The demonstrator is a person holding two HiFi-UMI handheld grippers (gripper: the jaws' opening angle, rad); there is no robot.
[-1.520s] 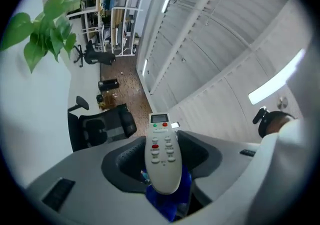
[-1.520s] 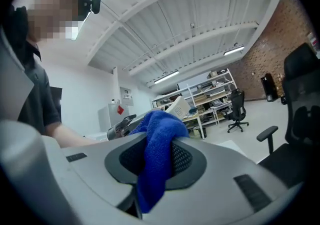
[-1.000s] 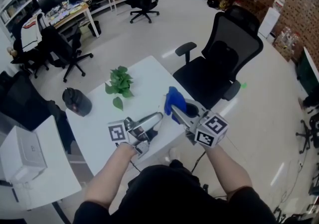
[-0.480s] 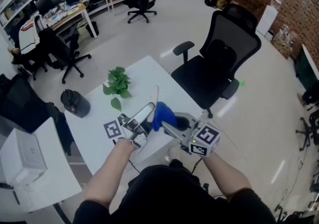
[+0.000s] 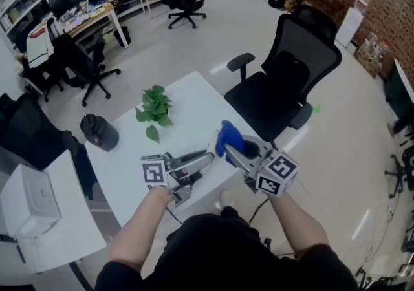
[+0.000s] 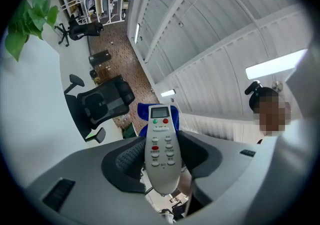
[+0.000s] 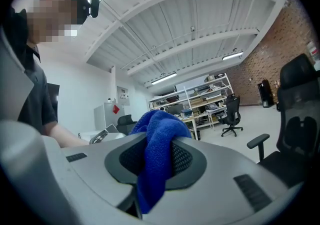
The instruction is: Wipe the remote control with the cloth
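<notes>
My left gripper (image 5: 194, 165) is shut on a light grey remote control (image 6: 161, 152) with a small screen and red and green buttons. It holds the remote (image 5: 193, 161) roughly level above the near edge of the white table (image 5: 129, 167). My right gripper (image 5: 234, 152) is shut on a bunched blue cloth (image 7: 156, 161). The cloth (image 5: 228, 138) hangs just to the right of the remote's far tip, and its blue edge (image 6: 145, 114) shows behind that tip in the left gripper view. I cannot tell whether cloth and remote touch.
A green plant sprig (image 5: 154, 110) lies on the table's far part and a dark cap (image 5: 99, 132) near its left corner. A black office chair (image 5: 284, 83) stands close on the right. A white box (image 5: 31, 200) sits on a second table at the left.
Half a second ago the remote was tilted up with the cloth against its tip. Now the remote lies flatter and the cloth has swung back to the right.
</notes>
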